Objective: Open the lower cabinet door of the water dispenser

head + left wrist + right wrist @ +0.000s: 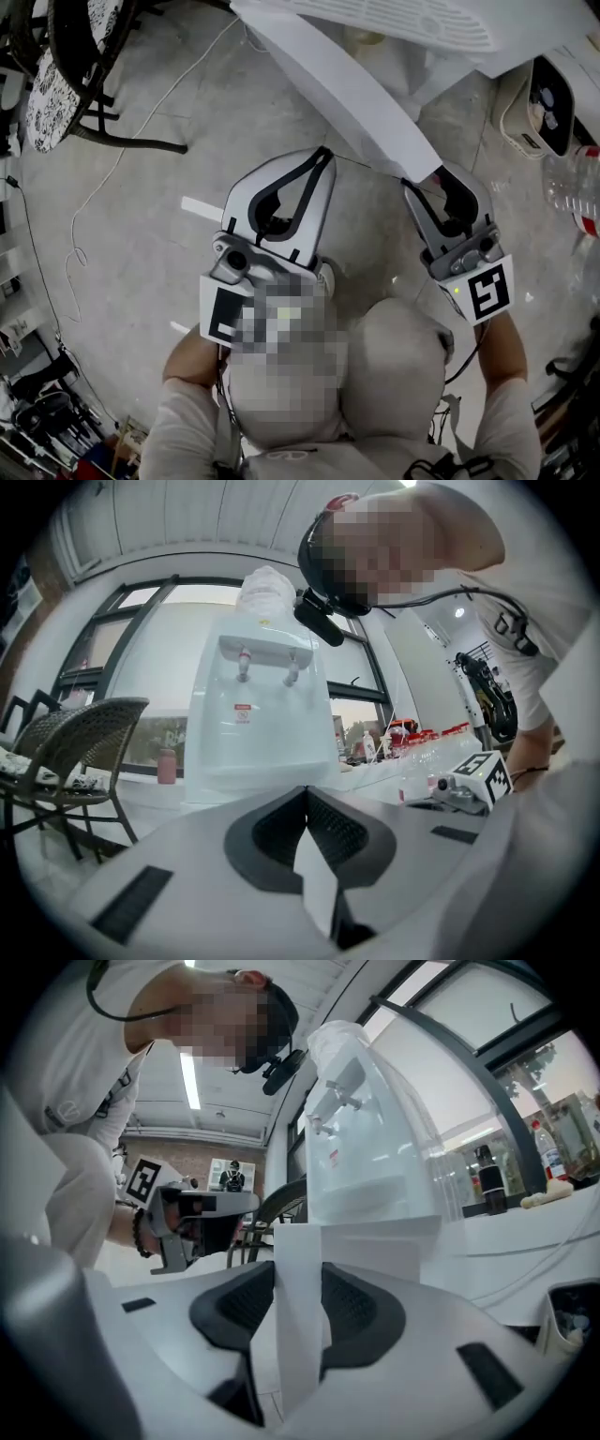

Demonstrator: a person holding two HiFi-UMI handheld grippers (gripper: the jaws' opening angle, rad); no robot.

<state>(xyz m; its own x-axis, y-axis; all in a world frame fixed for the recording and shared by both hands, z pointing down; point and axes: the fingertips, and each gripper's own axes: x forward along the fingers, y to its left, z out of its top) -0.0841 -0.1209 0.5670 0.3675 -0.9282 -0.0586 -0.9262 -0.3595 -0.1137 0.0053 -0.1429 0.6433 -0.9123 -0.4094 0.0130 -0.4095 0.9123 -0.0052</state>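
The white water dispenser (258, 714) stands ahead, with two taps and a bottle on top; it also shows in the right gripper view (366, 1138). Its lower cabinet door (337, 84) stands swung out as a long white panel. My right gripper (427, 180) is shut on the free edge of that door, and the door edge (300, 1316) sits upright between the dark pads (352, 1302). My left gripper (322, 153) hovers beside the door with its tips together and nothing in them; its jaws (305, 794) point level at the dispenser.
A wicker chair (84, 66) stands at the far left, and a white cable (94, 197) trails across the concrete floor. Plastic bottles (567, 187) and a white appliance (539, 108) sit at the right. The person's knees (394, 366) are close below the grippers.
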